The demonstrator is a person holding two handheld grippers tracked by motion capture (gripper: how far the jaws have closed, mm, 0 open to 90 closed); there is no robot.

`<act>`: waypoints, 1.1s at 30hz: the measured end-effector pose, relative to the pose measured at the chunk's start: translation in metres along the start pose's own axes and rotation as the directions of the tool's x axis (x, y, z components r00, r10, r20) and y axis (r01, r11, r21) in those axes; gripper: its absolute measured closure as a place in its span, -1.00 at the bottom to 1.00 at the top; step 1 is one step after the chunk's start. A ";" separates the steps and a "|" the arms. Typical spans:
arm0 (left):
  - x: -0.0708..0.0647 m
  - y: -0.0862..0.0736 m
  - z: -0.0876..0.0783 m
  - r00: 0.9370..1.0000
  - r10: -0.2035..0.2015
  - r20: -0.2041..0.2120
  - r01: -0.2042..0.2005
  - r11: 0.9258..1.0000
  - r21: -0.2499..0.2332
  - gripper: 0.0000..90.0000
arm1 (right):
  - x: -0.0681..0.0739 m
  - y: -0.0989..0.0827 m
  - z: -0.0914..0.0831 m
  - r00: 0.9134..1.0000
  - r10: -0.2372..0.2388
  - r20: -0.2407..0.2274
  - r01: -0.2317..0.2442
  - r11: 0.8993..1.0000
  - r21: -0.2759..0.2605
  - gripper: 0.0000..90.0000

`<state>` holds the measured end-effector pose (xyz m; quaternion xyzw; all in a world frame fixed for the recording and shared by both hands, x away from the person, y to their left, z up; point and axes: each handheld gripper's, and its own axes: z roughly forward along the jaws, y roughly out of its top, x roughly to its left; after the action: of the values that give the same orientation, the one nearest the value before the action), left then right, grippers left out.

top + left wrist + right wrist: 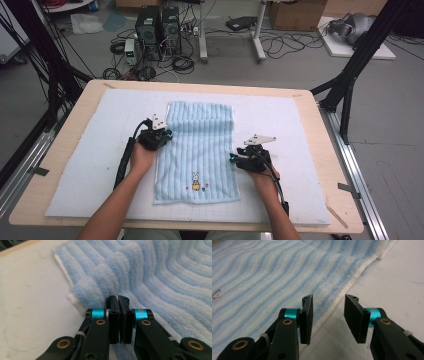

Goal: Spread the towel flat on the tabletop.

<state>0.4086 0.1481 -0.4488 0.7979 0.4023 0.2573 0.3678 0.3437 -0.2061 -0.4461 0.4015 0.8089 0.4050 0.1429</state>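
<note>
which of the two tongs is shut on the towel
The left tongs: their jaws are pinched together on a bunched fold at the blue striped towel edge. The right tongs stand open at the opposite edge, gripping nothing.

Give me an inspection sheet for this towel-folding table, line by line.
Surface: wooden table under a pale blue mat.
Job's things: light blue striped terry towel lying flat, rabbit motif near the person; its left edge is bunched.
Clutter: nothing seen.
Grippers: left gripper shut on the towel's left edge; right gripper open at the towel's right edge.
Cables: black cable trailing from each gripper.
Surroundings: computer towers, cardboard box, floor wiring.
</note>
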 end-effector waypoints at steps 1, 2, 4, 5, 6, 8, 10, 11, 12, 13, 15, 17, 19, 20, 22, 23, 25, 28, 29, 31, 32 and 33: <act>0.002 0.000 0.001 1.000 -0.017 0.009 0.017 1.000 -0.004 0.94 | 0.001 0.000 0.000 1.000 0.006 -0.005 -0.006 1.000 -0.003 0.31; 0.004 -0.001 0.001 0.999 -0.032 0.021 0.032 0.999 -0.010 0.93 | 0.001 0.000 0.001 1.000 -0.002 -0.006 0.002 1.000 -0.005 0.31; 0.006 -0.001 -0.001 0.997 -0.067 0.032 0.068 0.998 -0.017 0.70 | 0.003 0.001 0.001 1.000 -0.005 -0.013 0.005 1.000 0.000 0.31; 0.007 -0.002 -0.002 0.995 -0.090 0.048 0.092 0.996 -0.021 0.42 | 0.004 0.001 0.002 1.000 -0.014 -0.019 0.014 1.000 0.001 0.31; 0.009 -0.002 -0.004 0.990 -0.129 0.063 0.131 0.991 -0.031 0.24 | 0.005 0.001 0.002 1.000 -0.017 -0.023 0.017 1.000 0.003 0.31; 0.012 -0.004 -0.011 0.984 -0.159 0.077 0.162 0.986 -0.038 -0.03 | 0.008 0.001 0.003 0.999 -0.024 -0.029 0.024 1.000 0.010 0.30; 0.015 -0.007 -0.017 0.979 -0.179 0.094 0.183 0.982 -0.037 -0.13 | 0.009 0.001 0.004 0.999 -0.019 -0.031 0.020 1.000 0.019 0.26; 0.016 -0.009 -0.022 0.978 -0.181 0.103 0.187 0.981 -0.052 -0.22 | 0.010 0.001 0.005 1.000 -0.015 -0.023 0.015 0.999 0.031 0.23; 0.017 -0.011 -0.027 0.978 -0.175 0.109 0.184 0.980 -0.074 -0.22 | 0.011 0.001 0.006 1.000 -0.014 -0.022 0.015 0.999 0.042 0.22; 0.018 -0.013 -0.031 0.980 -0.166 0.109 0.176 0.980 -0.090 -0.22 | 0.011 0.001 0.007 1.000 -0.021 -0.016 0.022 0.999 0.041 0.25; 0.020 -0.017 -0.039 0.977 -0.166 0.132 0.182 0.976 -0.117 -0.23 | 0.011 0.001 0.006 0.999 -0.031 0.004 0.031 0.999 0.045 0.46; 0.022 -0.021 -0.045 0.976 -0.164 0.144 0.182 0.976 -0.120 -0.23 | 0.008 0.002 0.005 1.000 -0.019 0.009 0.019 0.999 0.045 0.86; 0.022 -0.025 -0.051 0.974 -0.156 0.165 0.179 0.975 -0.134 -0.20 | 0.006 0.001 0.005 0.999 -0.006 0.052 0.004 0.999 0.032 0.92; 0.020 -0.028 -0.054 0.972 -0.152 0.180 0.178 0.974 -0.139 -0.17 | 0.007 0.001 0.005 0.996 -0.006 0.084 0.004 1.000 0.028 0.92; 0.016 -0.034 -0.058 0.968 -0.139 0.209 0.171 0.975 -0.145 -0.03 | 0.007 0.001 0.005 0.993 -0.011 0.119 0.008 1.000 0.024 0.91; 0.012 -0.039 -0.059 0.965 -0.132 0.225 0.166 0.976 -0.141 0.03 | 0.007 0.001 0.005 0.993 -0.002 0.120 -0.001 1.000 0.024 0.87; 0.007 -0.041 -0.059 0.962 -0.108 0.249 0.138 0.985 -0.108 0.11 | 0.009 0.001 0.003 0.993 -0.004 0.119 0.001 1.000 0.020 0.69; -0.002 -0.042 -0.062 0.958 -0.085 0.274 0.115 0.989 -0.097 0.13 | 0.011 0.001 -0.003 0.996 0.002 0.094 -0.003 1.000 0.005 0.51; -0.004 -0.042 -0.063 0.957 -0.078 0.280 0.107 0.990 -0.091 0.14 | 0.012 0.000 -0.005 0.996 0.002 0.088 -0.002 1.000 0.004 0.46; -0.009 -0.044 -0.066 0.953 -0.072 0.295 0.098 0.992 -0.076 0.13 | 0.014 -0.002 -0.010 0.997 -0.001 0.074 0.001 1.000 0.007 0.40; -0.010 -0.046 -0.068 0.951 -0.075 0.300 0.101 0.992 -0.075 0.12 | 0.016 -0.005 -0.013 0.997 -0.013 0.076 0.012 1.000 0.016 0.38; -0.012 -0.048 -0.070 0.947 -0.086 0.310 0.116 0.990 -0.078 0.11 | 0.017 -0.007 -0.015 0.997 -0.017 0.074 0.015 1.000 0.022 0.37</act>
<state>0.3309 0.1838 -0.4465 0.7880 0.3682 0.1305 0.4758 0.3209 -0.2042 -0.4400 0.4113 0.8105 0.3801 0.1716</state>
